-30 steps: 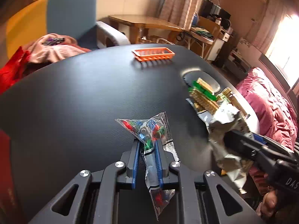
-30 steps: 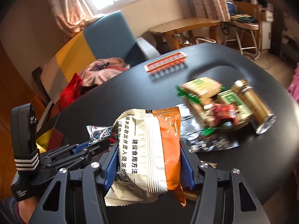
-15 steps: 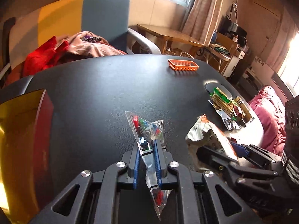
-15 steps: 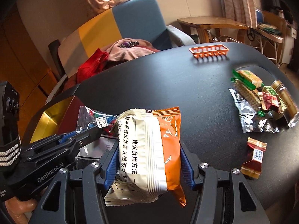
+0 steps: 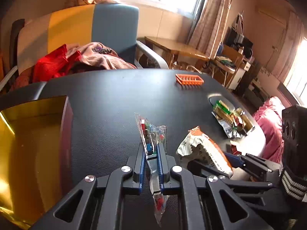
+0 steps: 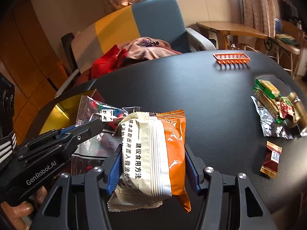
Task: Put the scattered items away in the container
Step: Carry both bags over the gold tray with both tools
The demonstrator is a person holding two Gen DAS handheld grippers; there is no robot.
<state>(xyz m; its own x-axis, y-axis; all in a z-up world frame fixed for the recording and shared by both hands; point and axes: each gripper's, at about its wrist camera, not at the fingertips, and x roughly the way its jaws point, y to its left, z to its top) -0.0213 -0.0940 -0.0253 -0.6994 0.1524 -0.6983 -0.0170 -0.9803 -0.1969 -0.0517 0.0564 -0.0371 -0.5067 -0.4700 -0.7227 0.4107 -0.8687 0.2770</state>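
We find the left gripper clamped on a clear bag of small coloured pieces, the bag standing edge-on between the blue pads and raised above the black table; the gold-lined box sits at the table's left edge, open, to the left of this gripper and apart from it. We find the right gripper closed on a cream-and-orange packet, held upright between its pads with printed text facing the camera; in the right wrist view the left gripper shows at the lower left with its bag, just beside the packet, and fingers grip its handle. We note further items on the table: an orange tray at the far side; a heap of snack wrappers with a gold bottle at the right edge; a small red-and-gold sweet lying alone nearer the right gripper. An armchair heaped with clothes stands behind the table.
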